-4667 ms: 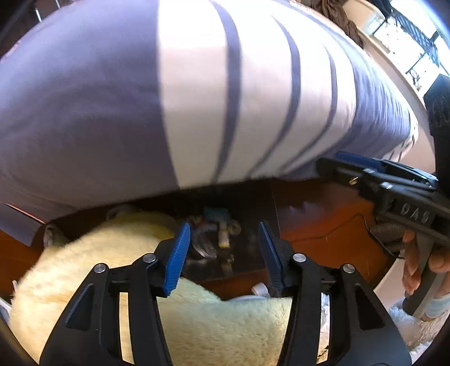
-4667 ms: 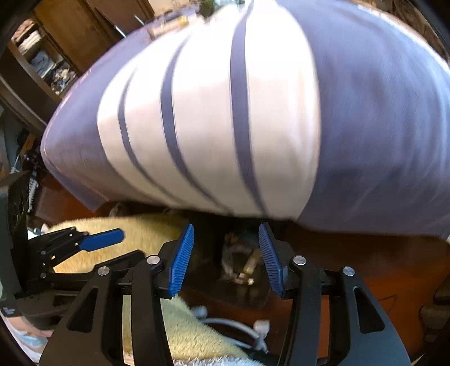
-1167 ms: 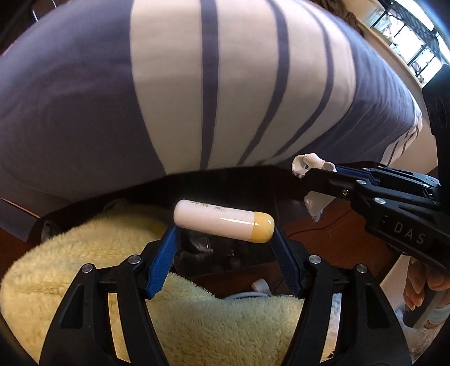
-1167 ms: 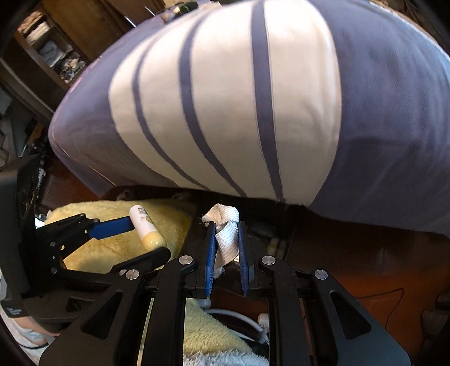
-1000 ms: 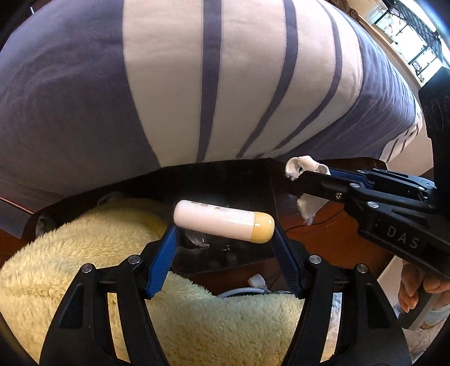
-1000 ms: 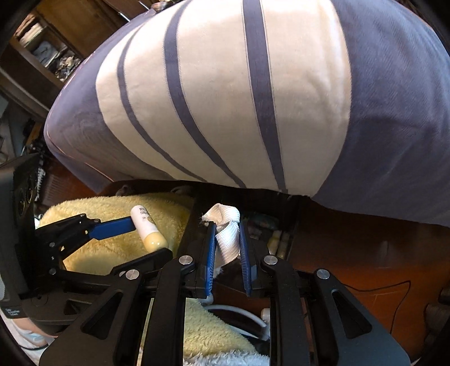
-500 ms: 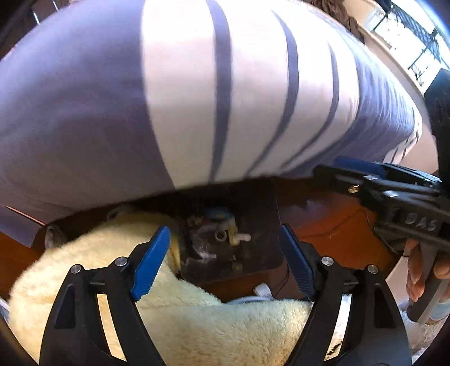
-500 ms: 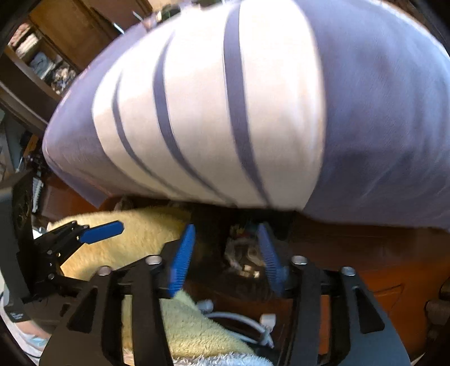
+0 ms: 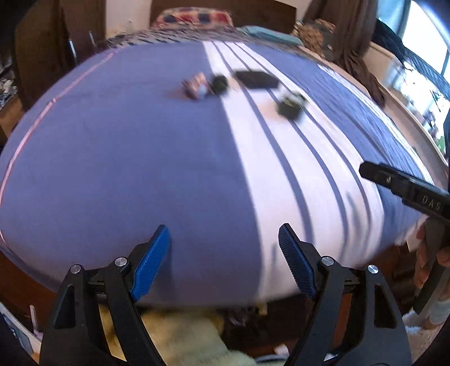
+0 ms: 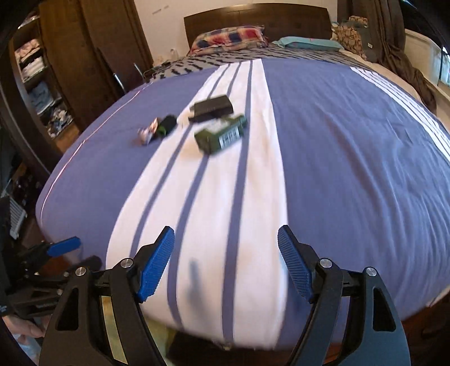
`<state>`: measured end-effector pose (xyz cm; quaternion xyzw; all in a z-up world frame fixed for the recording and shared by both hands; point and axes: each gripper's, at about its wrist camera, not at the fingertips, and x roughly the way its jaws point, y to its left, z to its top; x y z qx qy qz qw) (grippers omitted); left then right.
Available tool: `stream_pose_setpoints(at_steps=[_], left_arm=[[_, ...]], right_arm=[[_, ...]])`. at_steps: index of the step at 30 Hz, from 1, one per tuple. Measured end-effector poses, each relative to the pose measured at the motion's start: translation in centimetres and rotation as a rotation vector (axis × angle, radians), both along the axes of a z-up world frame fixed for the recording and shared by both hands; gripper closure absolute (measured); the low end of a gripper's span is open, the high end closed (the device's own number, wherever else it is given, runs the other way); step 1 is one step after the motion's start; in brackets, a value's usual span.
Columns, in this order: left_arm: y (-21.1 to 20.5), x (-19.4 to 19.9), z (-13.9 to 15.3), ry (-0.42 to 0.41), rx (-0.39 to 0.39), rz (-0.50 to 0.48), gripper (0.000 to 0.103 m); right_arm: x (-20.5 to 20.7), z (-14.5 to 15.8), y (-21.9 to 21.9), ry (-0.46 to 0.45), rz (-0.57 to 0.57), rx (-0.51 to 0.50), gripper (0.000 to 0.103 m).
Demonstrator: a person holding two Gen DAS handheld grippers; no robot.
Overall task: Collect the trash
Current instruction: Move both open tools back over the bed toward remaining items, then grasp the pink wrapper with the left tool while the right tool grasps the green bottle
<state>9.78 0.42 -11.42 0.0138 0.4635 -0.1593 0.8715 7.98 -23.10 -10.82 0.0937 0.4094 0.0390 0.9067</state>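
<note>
Several pieces of trash lie far up on the blue and white striped bed: a green box, a black box, a small dark piece and a crumpled wrapper. They also show, blurred, in the left wrist view: the green box, the black box, the wrapper. My left gripper is open and empty above the bed's foot edge. My right gripper is open and empty over the white stripes. The right gripper's body shows at the right of the left wrist view.
A yellow fluffy rug and a dark bin lie below the bed's foot edge. Pillows and a dark headboard are at the far end. A wooden wardrobe stands at the left.
Both grippers let go of their items, the tube and the white tissue, over the bin, then opened and lifted. Both views now look up over the bed top at the remaining trash.
</note>
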Motion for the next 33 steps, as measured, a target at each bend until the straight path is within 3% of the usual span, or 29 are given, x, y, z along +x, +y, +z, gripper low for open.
stream_pose_setpoints(at_steps=[4,12,17,26,33], left_arm=[[1.0,4.1,1.2,-0.029,0.007,0.032,0.029],[0.2,11.7,0.3,-0.034,0.034,0.053,0.045],[0.0,15.6,-0.6,-0.024,0.035,0.062,0.050],[-1.3,20.5,-1.4,-0.031,0.008,0.039,0.050],[-2.8,22.0,-1.8,-0.022,0.000,0.007,0.058]], right_arm=[[4.3,-0.2,0.7,0.004,-0.006,-0.007,0.027],[10.7,-1.8,1.4,0.059,-0.049,0.019,0.027],[12.6,-2.3,1.9,0.060,-0.063,0.000,0.027],[14.5,-2.6,2.5,0.053,-0.078,-0.020,0.028],[15.9,-2.8,2.8,0.071,-0.084,-0.058,0.043]])
